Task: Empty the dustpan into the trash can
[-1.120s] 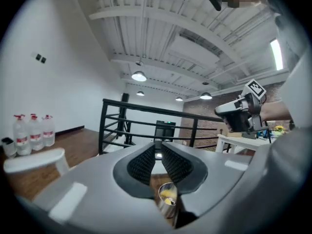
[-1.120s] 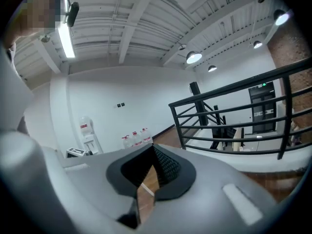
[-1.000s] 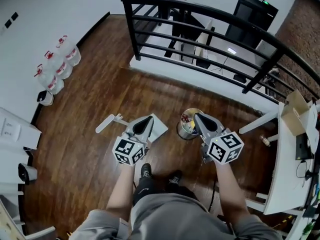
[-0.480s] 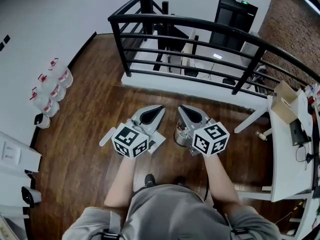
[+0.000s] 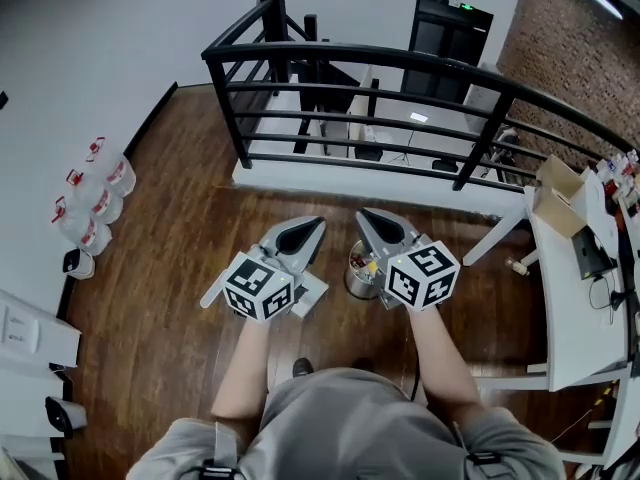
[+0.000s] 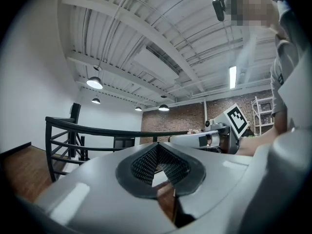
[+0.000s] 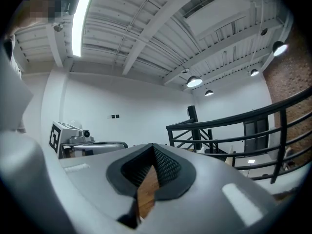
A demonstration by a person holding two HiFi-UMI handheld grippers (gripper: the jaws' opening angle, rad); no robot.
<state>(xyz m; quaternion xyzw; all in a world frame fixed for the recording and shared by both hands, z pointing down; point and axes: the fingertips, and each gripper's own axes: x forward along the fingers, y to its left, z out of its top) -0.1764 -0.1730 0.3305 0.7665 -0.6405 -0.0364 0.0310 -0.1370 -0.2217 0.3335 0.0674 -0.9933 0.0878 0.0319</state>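
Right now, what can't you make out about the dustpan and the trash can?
The dustpan: head view, the left gripper covers most of it; contents unseen.
The trash can: head view, the right gripper hides part; contents too small to tell.
Both gripper views point level at railing and ceiling, showing neither.

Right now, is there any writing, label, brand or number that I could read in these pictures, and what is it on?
No words or numbers are legible.
Marker cubes on the left gripper and right gripper: black-and-white square patterns, no letters.
Green lit sign over the dark door: too small to read.
Clear jugs: any label print too small to read.
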